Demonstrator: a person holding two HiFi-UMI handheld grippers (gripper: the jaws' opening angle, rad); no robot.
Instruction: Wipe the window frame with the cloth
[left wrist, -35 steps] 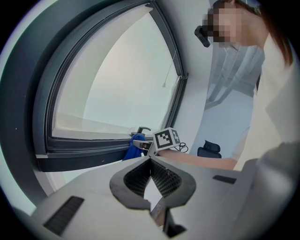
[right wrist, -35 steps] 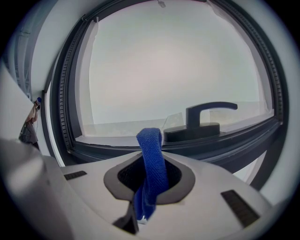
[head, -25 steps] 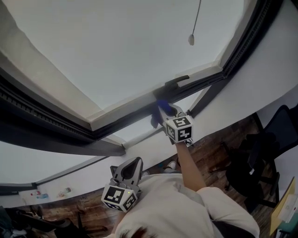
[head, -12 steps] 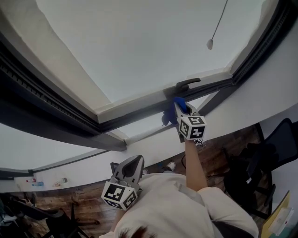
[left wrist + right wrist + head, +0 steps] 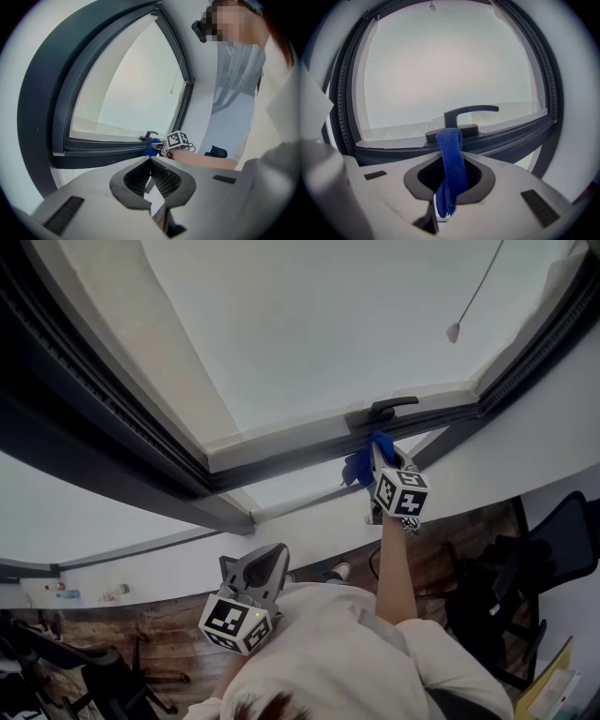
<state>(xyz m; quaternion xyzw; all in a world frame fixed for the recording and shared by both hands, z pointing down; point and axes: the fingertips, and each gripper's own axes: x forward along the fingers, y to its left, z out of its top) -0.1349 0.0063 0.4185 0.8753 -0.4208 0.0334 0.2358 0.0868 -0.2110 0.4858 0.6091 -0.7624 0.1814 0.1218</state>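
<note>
At your left, the left gripper (image 5: 265,565) hangs low by your chest with its jaws together on nothing. It is out of the way, since this wipe looks like a one-handed job. Up to the right, the right gripper (image 5: 382,457) is clamped on the blue cloth (image 5: 452,157). The cloth's free fold appears to press on the dark window frame (image 5: 281,463) just under the handle (image 5: 461,117), so fabric rather than jaws meets the frame.

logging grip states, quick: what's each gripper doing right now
left gripper: closed, empty
right gripper: closed on the blue cloth
</note>
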